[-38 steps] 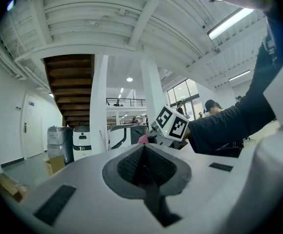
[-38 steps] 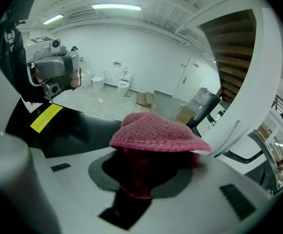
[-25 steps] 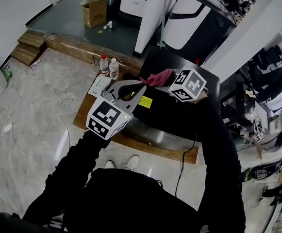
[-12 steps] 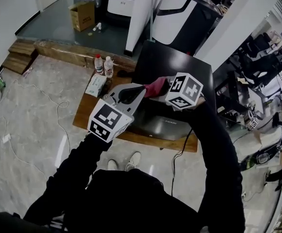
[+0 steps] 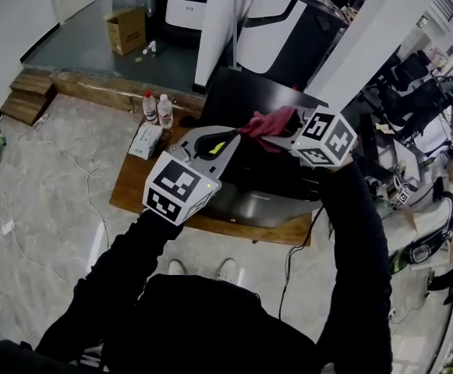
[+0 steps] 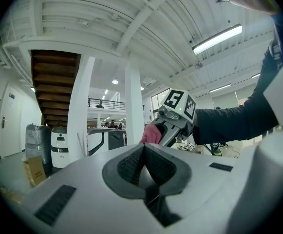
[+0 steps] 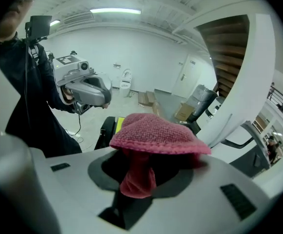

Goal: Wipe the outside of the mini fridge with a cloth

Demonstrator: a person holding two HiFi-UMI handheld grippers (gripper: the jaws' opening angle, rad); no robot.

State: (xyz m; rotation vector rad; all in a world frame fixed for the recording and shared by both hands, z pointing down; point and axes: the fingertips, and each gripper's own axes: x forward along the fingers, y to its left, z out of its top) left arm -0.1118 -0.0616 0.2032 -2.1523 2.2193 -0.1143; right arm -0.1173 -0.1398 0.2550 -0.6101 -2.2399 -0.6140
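Dragged over the black mini fridge (image 5: 242, 100), the bunched pink cloth (image 7: 156, 133) could slip and let the right claw (image 7: 143, 165), clenched on it, scrape the shell. The cloth is held over the fridge, cap spreading crosswise, tail running back between the jaws. The left claw (image 6: 145, 155) is clenched, empty.

Head camera looks steeply down on my left hand-held gripper (image 5: 214, 143) and right hand-held gripper (image 5: 277, 131); each gripper camera sights the other.

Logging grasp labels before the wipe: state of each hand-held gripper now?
Left hand-held gripper: closed, empty.
Right hand-held gripper: closed on the cloth.
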